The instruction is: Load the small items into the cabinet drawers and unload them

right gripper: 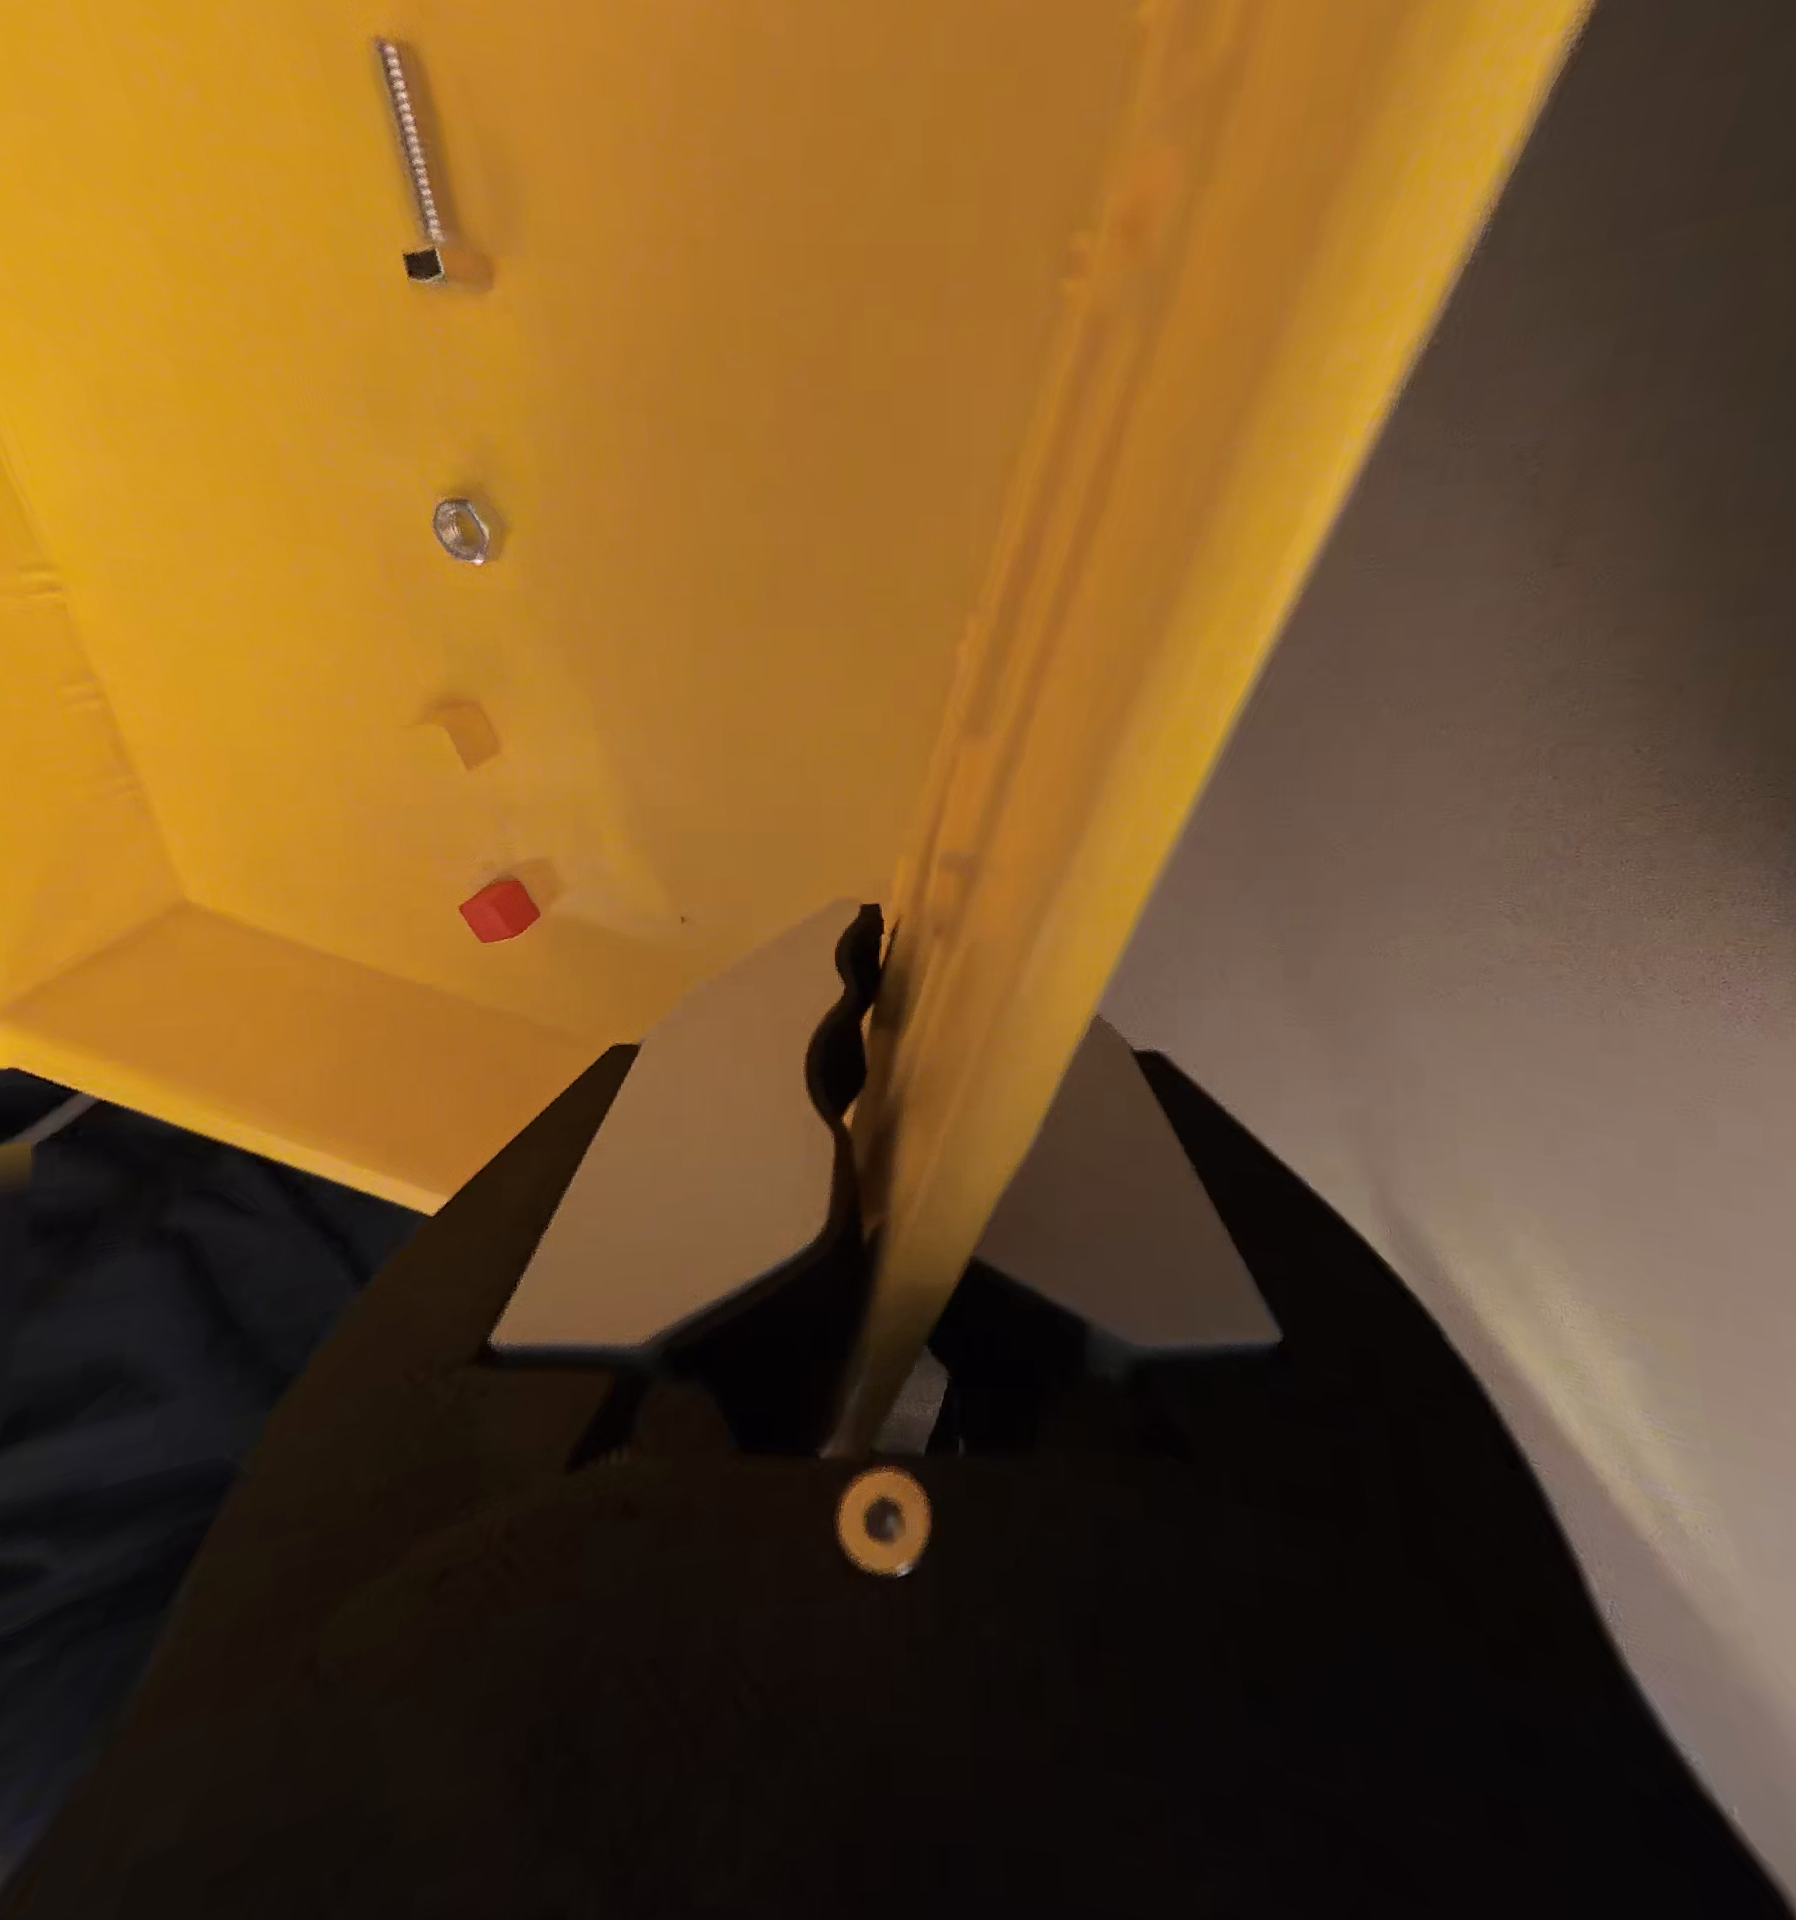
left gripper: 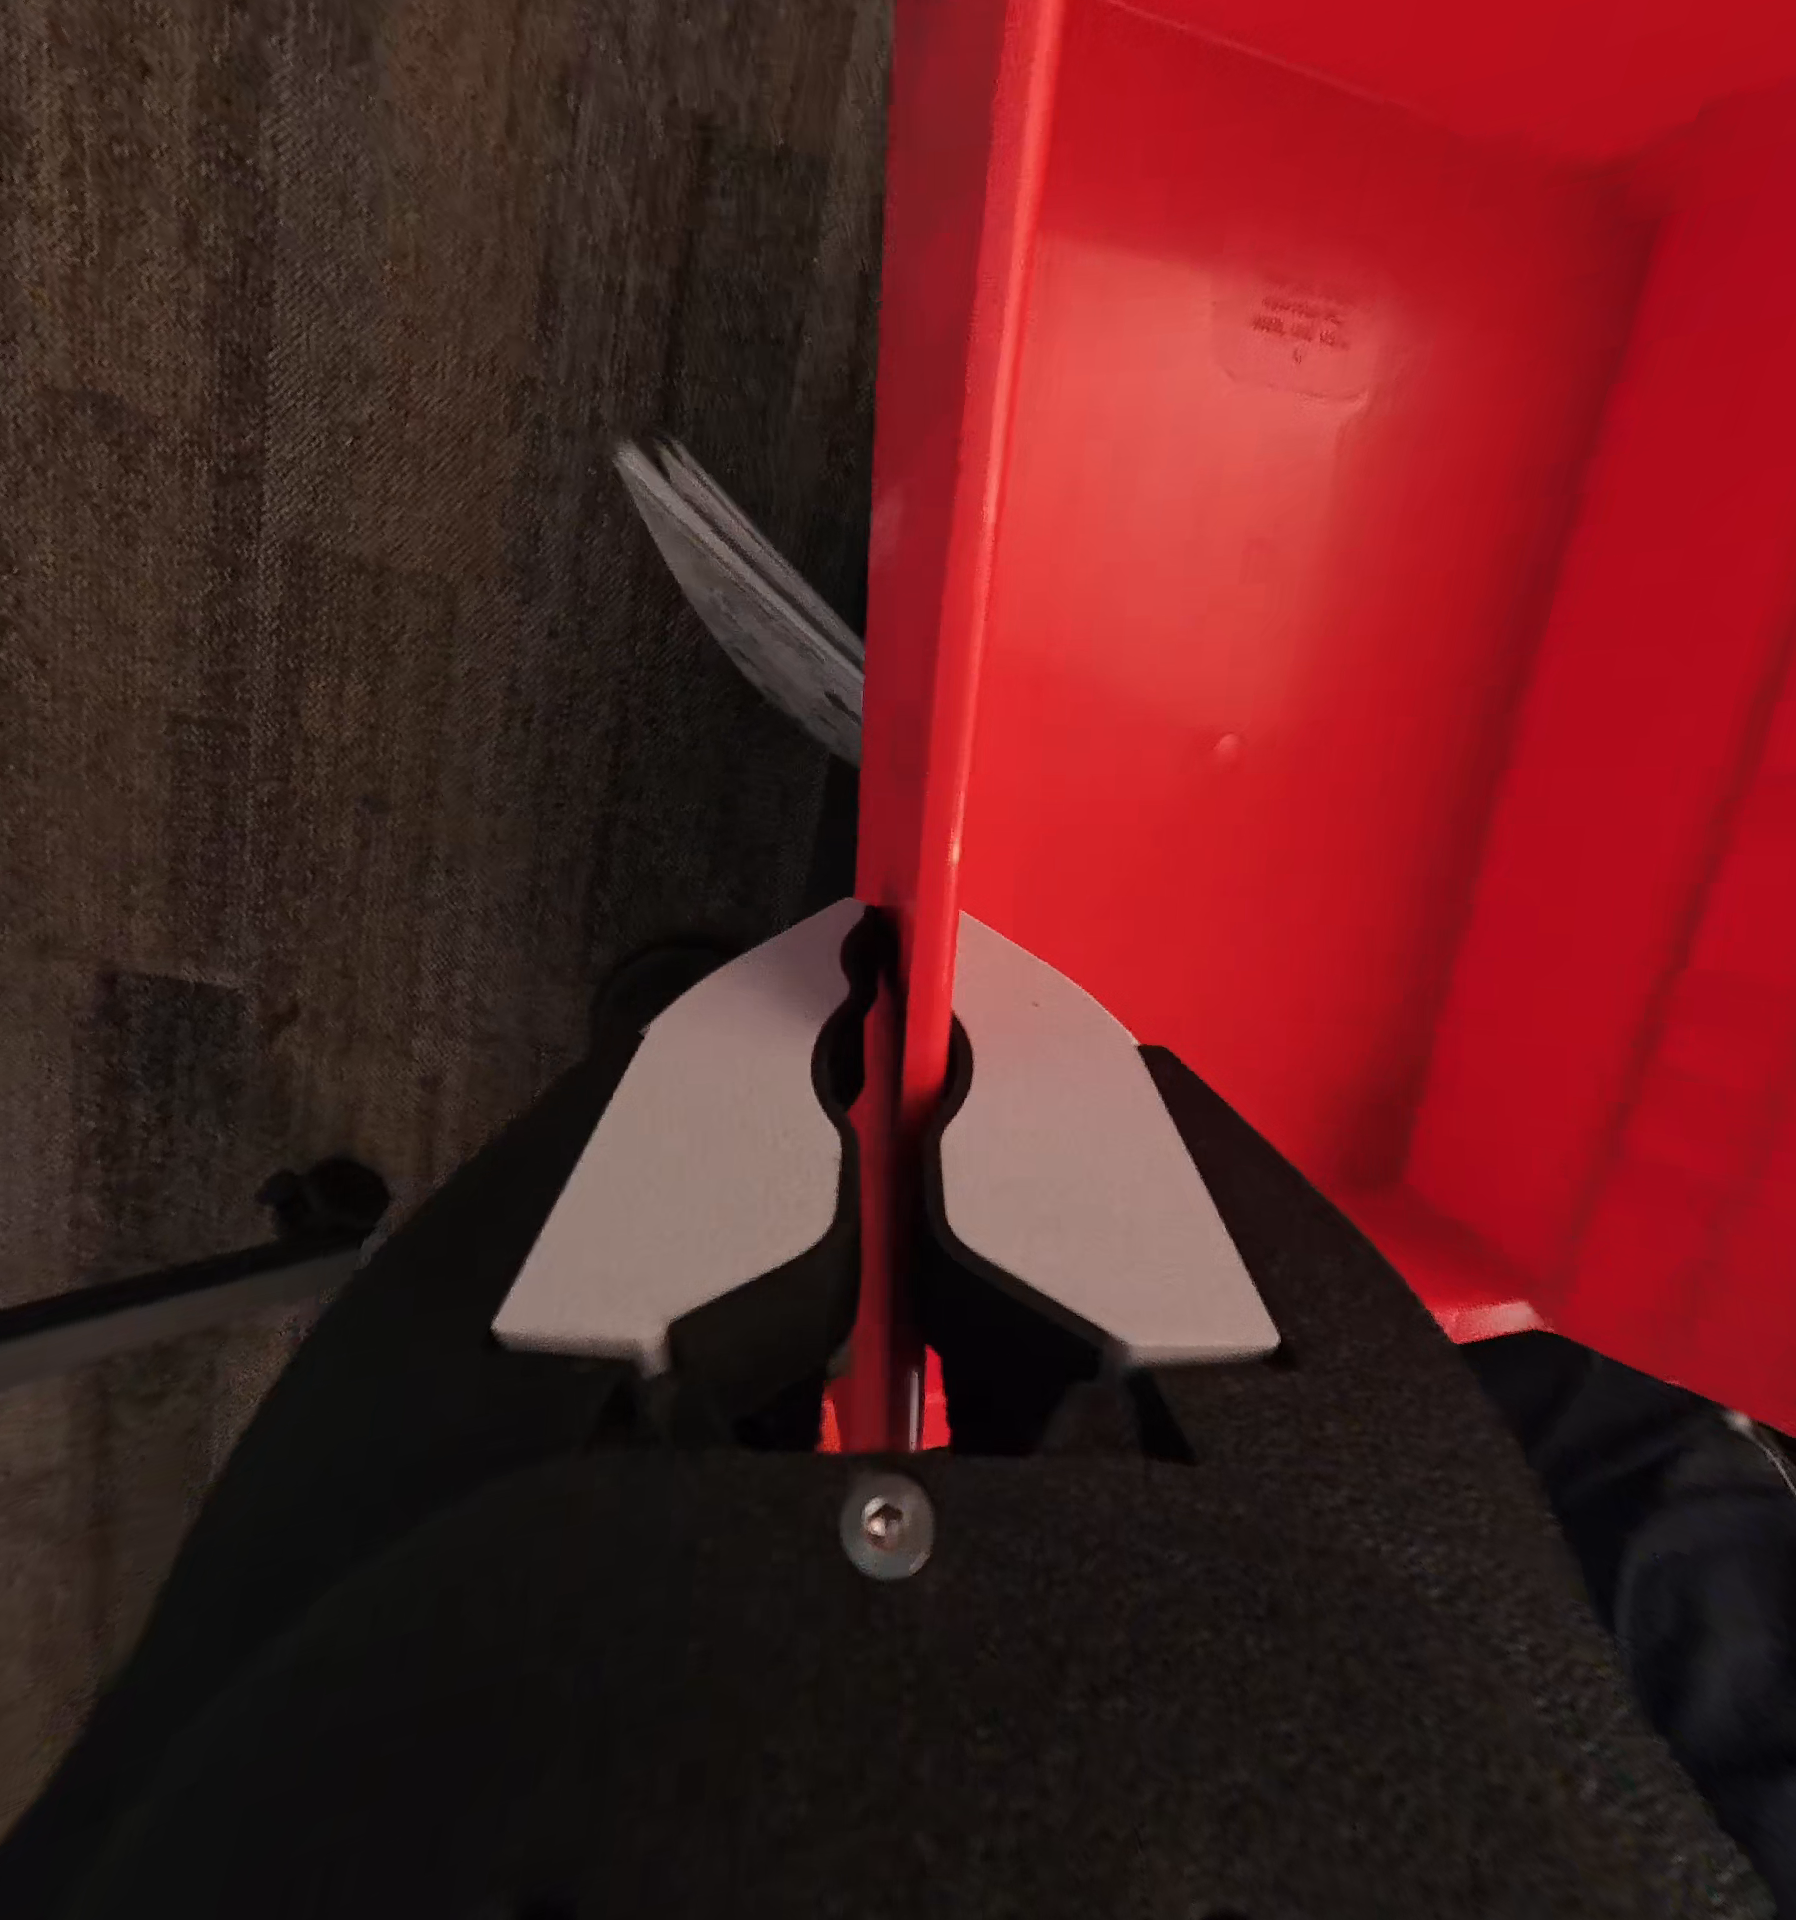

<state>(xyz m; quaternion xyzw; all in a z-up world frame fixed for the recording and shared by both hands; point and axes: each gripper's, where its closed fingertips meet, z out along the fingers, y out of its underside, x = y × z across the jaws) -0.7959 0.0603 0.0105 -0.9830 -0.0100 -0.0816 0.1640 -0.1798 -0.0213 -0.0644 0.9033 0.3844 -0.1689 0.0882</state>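
In my right view, a bolt lies farthest in the drawer, then a nut, then two cubes nearest.

Each wrist view looks closely along its tool, sharing nothing.

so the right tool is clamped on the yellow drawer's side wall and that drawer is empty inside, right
Not quite. The right tool is clamped on the yellow drawer's side wall, but the drawer is not empty: the right wrist view shows a bolt, a hex nut, a yellow cube and a red cube lying inside it.
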